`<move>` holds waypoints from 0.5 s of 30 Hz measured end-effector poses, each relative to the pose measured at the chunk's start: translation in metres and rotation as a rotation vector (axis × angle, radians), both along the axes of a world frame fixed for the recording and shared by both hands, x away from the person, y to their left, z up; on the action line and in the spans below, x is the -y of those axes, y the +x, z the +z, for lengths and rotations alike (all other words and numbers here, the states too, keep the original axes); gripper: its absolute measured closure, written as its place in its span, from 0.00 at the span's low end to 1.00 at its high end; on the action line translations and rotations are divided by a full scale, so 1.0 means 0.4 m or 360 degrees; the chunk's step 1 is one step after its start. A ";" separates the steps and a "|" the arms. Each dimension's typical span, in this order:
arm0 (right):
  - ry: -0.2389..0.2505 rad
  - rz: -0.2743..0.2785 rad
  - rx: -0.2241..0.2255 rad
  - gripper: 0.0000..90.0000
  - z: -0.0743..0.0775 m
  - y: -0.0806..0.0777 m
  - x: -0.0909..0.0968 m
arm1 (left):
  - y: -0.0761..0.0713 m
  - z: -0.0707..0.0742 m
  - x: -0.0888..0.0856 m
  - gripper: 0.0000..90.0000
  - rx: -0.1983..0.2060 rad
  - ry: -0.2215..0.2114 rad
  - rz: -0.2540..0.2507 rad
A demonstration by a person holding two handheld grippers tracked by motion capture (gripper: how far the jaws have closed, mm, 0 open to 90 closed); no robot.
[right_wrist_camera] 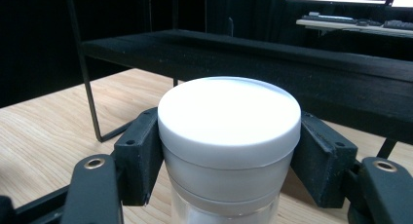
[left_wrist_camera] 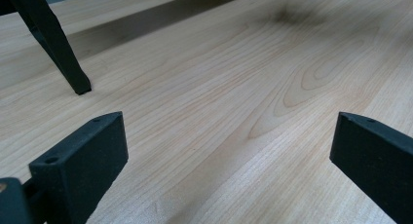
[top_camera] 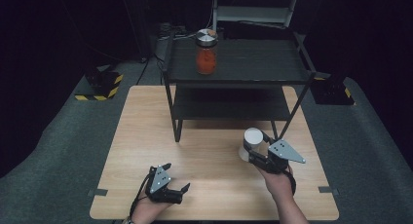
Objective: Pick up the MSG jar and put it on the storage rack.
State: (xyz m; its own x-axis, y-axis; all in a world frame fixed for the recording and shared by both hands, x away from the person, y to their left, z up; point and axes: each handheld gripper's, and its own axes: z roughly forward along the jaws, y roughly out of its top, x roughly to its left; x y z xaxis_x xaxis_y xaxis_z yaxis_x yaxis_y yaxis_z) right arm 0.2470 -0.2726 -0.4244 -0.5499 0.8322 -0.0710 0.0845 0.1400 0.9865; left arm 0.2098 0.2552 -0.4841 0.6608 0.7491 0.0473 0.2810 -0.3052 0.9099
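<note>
The right tongs [top_camera: 254,153] are clamped on a white-lidded jar [top_camera: 252,142], their two black jaws pressing against opposite sides of it just under the wide white lid; in the right gripper view the white-lidded jar [right_wrist_camera: 229,136] sits squarely between the jaws, with clear glass showing below the lid. The jar is held just in front of the black shelf rack [top_camera: 238,75], close beside the rack's front right leg and over the wooden bench [top_camera: 146,136]. Whether the jar's base rests on the bench or hangs slightly above it cannot be told. The left tongs [top_camera: 176,177] lie low over the bench, well in front of the rack and off to the side of its front left leg, with their jaws spread wide and nothing between them; the left gripper view shows bare wood grain in the gap. On the rack's top shelf, toward its left rear corner, stands a glass jar of orange-red contents [top_camera: 206,52] with a metal lid.
</note>
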 end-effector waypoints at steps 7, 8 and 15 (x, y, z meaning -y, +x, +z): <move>0.0024 -0.0002 0.0017 0.37 0.027 -0.023 0.012 | 0.000 0.003 0.004 0.01 -0.0007 0.0015 0.0003; 0.0028 -0.0004 0.0019 0.37 0.031 -0.026 0.013 | 0.000 0.003 0.004 0.01 -0.0008 0.0016 0.0002; 0.0028 -0.0010 0.0053 0.37 0.061 -0.045 0.022 | 0.000 0.005 0.004 0.01 -0.0012 0.0028 -0.0005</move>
